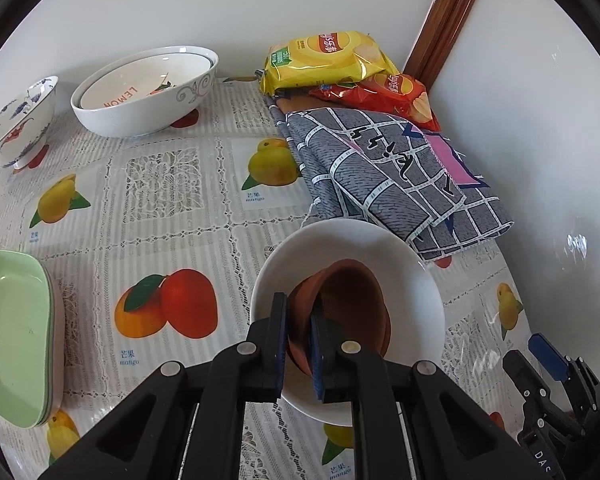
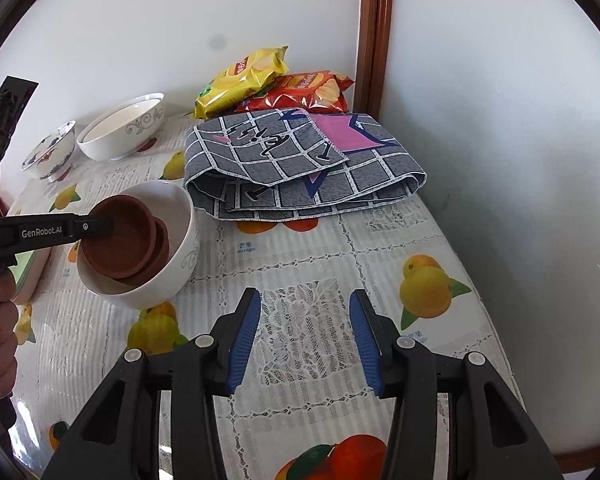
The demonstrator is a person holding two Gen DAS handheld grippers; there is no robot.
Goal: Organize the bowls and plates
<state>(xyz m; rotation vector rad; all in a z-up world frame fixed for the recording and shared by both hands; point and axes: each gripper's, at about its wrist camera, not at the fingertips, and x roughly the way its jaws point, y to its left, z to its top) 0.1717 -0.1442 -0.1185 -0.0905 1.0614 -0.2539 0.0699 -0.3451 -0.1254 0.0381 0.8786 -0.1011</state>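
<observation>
My left gripper is shut on the rim of a brown clay bowl, which tilts inside a white bowl on the fruit-print tablecloth. From the right wrist view, the left gripper pinches the upper brown bowl, and a second brown bowl lies under it in the white bowl. My right gripper hovers open over bare tablecloth to the right of the white bowl, with nothing between its fingers. It also shows at the lower right of the left wrist view as the right gripper.
At the back stand a large white bowl with a "LEMON" bowl nested in it and a blue-patterned bowl. Green plates are stacked at the left. A folded grey cloth and two crisp bags fill the far right corner by the wall.
</observation>
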